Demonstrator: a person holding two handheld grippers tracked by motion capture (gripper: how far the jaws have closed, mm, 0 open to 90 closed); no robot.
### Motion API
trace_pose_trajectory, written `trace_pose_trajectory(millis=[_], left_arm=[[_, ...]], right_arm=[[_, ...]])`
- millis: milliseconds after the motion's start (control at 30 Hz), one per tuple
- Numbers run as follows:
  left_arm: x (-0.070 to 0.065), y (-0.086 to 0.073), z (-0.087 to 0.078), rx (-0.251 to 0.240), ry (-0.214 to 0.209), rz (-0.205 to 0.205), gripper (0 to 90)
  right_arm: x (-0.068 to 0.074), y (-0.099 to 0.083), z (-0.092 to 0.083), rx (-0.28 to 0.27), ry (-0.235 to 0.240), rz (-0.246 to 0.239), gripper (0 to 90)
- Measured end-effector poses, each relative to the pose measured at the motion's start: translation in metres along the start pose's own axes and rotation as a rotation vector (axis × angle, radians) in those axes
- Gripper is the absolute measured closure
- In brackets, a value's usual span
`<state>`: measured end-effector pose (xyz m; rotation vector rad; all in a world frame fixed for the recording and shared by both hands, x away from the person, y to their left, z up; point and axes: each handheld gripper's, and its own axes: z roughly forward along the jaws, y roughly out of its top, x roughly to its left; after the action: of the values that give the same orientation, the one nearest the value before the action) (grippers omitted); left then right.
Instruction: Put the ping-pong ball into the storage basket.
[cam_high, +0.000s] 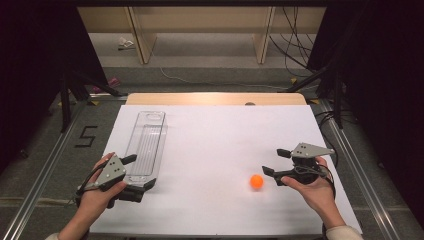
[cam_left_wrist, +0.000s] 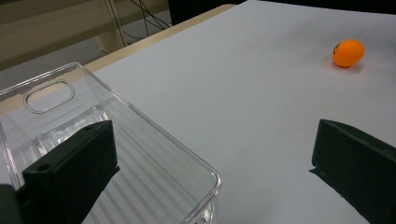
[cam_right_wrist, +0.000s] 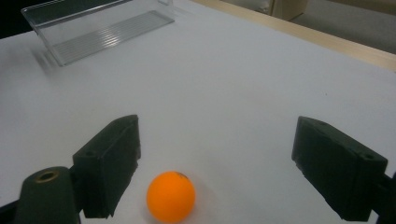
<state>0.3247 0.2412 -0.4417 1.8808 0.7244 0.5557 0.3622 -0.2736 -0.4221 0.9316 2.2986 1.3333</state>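
- My right hand-held gripper hovers low over the white desk near its right edge, jaws spread wide with nothing pressed between them
- The orange ball rests on the desk just beside that gripper's jaw tips, toward the near right corner, and well apart from the tray
- In the right gripper view the ball sits low between my two black jaws, closer to the jaw at the picture's left, touching neither
- My right hand cradles the gripper from below, its grey three-cornered plate facing up
- My left hand-held gripper sits close to the near left corner of the desk, at the near end of the clear plastic tray, jaws apart
- In the left gripper view one jaw stands over the tray's near end and the other over bare desk beyond the tray's rounded corner; whether a pad touches the tray wall I cannot tell
- The tray lies lengthwise along the left side of the desk, running from the near edge toward the far edge, with a slot handle cut in its far end and a ribbed floor
- From the left gripper view the ball shows far off across the open white surface
- My left hand wraps the gripper's body, cable trailing toward the near edge
- A light wooden strip borders the desk's far edge
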Motion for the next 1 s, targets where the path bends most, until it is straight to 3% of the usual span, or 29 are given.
trace_pose_trajectory(millis=[367, 1000], left_arm=[[0.000, 0.000, -0.001, 0.001, -0.001, 0.002, 0.0], [-0.001, 0.000, 0.000, 0.001, -0.002, 0.002, 0.0]], right_arm=[[0.005, -0.002, 0.008, 0.046, 0.026, -0.040, 16.4], [0.012, -0.012, 0.044, 0.234, 0.085, -0.093, 16.8]])
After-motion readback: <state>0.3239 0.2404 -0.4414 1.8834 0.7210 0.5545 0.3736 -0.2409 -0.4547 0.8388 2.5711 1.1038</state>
